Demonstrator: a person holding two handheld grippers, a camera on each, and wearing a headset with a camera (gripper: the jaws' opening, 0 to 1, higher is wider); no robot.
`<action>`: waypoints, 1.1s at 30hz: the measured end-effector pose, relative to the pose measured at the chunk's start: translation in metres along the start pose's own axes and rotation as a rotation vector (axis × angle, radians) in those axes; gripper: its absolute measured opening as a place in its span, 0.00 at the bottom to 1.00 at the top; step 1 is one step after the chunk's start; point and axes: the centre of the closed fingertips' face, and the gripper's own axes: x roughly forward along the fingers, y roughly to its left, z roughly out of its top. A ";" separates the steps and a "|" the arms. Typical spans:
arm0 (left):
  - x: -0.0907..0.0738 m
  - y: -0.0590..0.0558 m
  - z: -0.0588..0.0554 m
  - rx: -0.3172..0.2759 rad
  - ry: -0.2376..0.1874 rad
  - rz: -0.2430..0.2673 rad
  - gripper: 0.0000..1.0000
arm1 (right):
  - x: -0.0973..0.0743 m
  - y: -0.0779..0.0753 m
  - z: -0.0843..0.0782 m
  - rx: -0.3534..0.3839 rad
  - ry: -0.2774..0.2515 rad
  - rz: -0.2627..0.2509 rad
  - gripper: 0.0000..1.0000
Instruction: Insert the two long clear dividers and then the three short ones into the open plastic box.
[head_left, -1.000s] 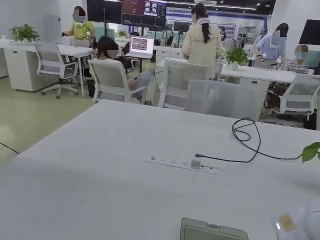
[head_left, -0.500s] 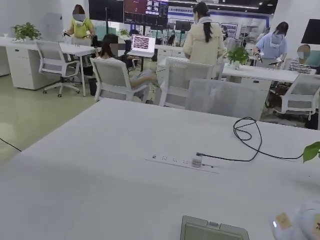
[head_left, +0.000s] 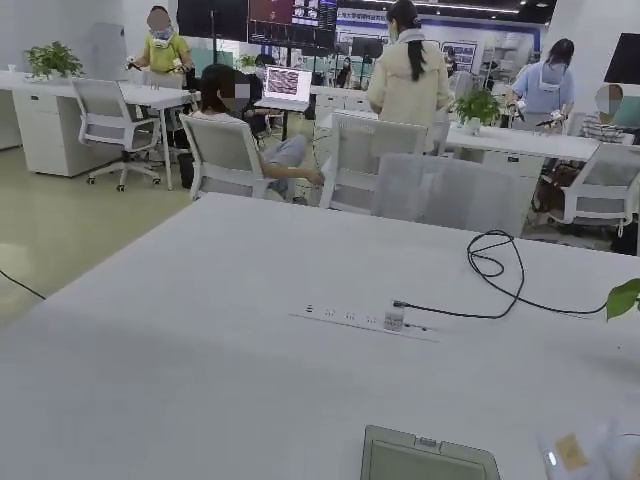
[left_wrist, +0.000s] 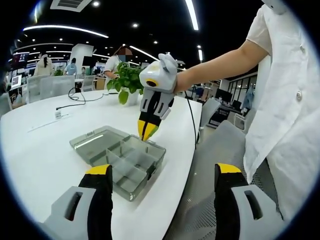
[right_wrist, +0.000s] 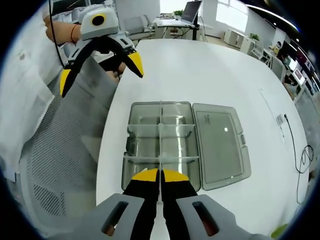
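Note:
The smoky clear plastic box (right_wrist: 160, 142) lies open on the white table, lid (right_wrist: 220, 145) flat beside it, with clear dividers standing inside: one long one down the middle and short cross pieces. My right gripper (right_wrist: 160, 175) is shut, its tips at the near end of the middle divider; whether they pinch it I cannot tell. From the left gripper view the box (left_wrist: 120, 157) sits near the table edge with the right gripper (left_wrist: 146, 132) pointing down onto it. My left gripper (left_wrist: 165, 170) is open and holds nothing, off the table's edge (right_wrist: 100, 75). The lid (head_left: 430, 462) shows at the bottom of the head view.
A power strip (head_left: 365, 323) with a plugged black cable (head_left: 495, 270) lies mid-table. A potted plant (left_wrist: 125, 82) stands behind the box. A mesh chair (right_wrist: 65, 150) is beside the table edge. A blurred gripper (head_left: 590, 452) sits low right in the head view. People and chairs beyond.
The head camera has drifted slightly. The blurred gripper at the bottom right of the head view sits a little lower than before.

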 end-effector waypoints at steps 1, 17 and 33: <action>0.000 0.000 0.000 -0.001 0.002 0.001 0.85 | 0.001 0.000 0.000 0.001 -0.001 0.000 0.03; -0.002 0.002 -0.005 -0.007 0.012 0.002 0.86 | 0.022 -0.001 -0.011 -0.033 0.037 -0.004 0.03; -0.002 0.002 -0.005 -0.007 0.018 0.002 0.86 | 0.024 -0.001 -0.014 -0.031 0.053 -0.009 0.03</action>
